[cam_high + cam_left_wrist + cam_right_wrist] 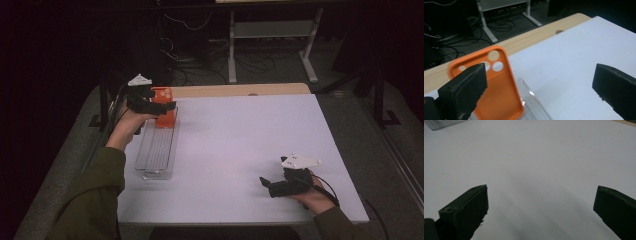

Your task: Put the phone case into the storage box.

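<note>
Over the table in the high view, the left gripper (159, 106) sits at the far left corner, held in the person's left hand (126, 125). It hovers right at an orange phone case (164, 107), which stands upright at the far end of a clear ribbed tray (156, 150). From this height I cannot tell whether the jaws touch the case. The tray lies lengthwise along the left edge of the white table top (240, 145). The right gripper (266, 183) rests low near the front right corner, well apart from the tray and case, with nothing between its jaws.

Along the left gripper view, the two black jaws stand wide apart, released. The orange phone case (501, 95) stands tilted just behind the left jaw, which overlaps its edge; the round camera cut-outs show at the top of the case. The right jaw is far from it, over bare white table. The case's lower end stands in the clear tray (534, 100). A strip of wooden table edge (529, 40) runs beyond the white surface.

Seen from the right gripper view, the jaws are likewise spread wide and hold nothing, with plain white table top (536, 157) beneath them. A corner of the ribbed tray (444, 123) shows at the top left, well away.
</note>
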`<state>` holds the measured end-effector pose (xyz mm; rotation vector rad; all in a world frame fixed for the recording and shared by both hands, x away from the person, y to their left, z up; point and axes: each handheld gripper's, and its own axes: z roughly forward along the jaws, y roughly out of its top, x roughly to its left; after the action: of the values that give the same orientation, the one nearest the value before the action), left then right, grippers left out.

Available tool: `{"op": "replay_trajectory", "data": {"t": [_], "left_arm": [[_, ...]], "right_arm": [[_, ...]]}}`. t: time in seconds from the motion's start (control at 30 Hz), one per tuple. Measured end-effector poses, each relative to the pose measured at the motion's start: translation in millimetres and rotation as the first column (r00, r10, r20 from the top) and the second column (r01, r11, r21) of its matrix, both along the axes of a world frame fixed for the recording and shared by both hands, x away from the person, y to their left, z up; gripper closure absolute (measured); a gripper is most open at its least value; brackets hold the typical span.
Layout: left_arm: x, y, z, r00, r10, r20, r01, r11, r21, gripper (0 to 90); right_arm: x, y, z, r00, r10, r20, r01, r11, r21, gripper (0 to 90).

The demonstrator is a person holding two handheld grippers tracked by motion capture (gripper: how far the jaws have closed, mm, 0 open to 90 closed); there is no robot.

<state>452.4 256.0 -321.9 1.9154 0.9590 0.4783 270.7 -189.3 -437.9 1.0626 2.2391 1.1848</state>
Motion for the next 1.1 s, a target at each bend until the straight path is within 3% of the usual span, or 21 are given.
{"op": "replay_trajectory", "data": {"t": [0.37,0.47,1.1], "left_arm": [[-24.3,-8.1,-5.9,0.9962,-0.087,0.003,0.087,0.9961,0.010,0.0],[-31.7,-10.4,-8.0,0.9956,-0.094,0.003,0.094,0.9956,-0.008,0.0],[-74.9,-17.1,-20.6,0.9878,-0.154,0.020,0.155,0.9875,-0.029,0.0]], "right_arm": [[0.5,-0.6,0.3,1.0000,0.008,-0.005,-0.008,1.0000,-0.001,0.0],[0.6,-0.9,0.2,0.9999,0.009,-0.005,-0.009,1.0000,-0.002,0.0],[0.0,-1.1,1.6,0.9999,0.009,-0.007,-0.009,1.0000,0.004,0.0]]}}
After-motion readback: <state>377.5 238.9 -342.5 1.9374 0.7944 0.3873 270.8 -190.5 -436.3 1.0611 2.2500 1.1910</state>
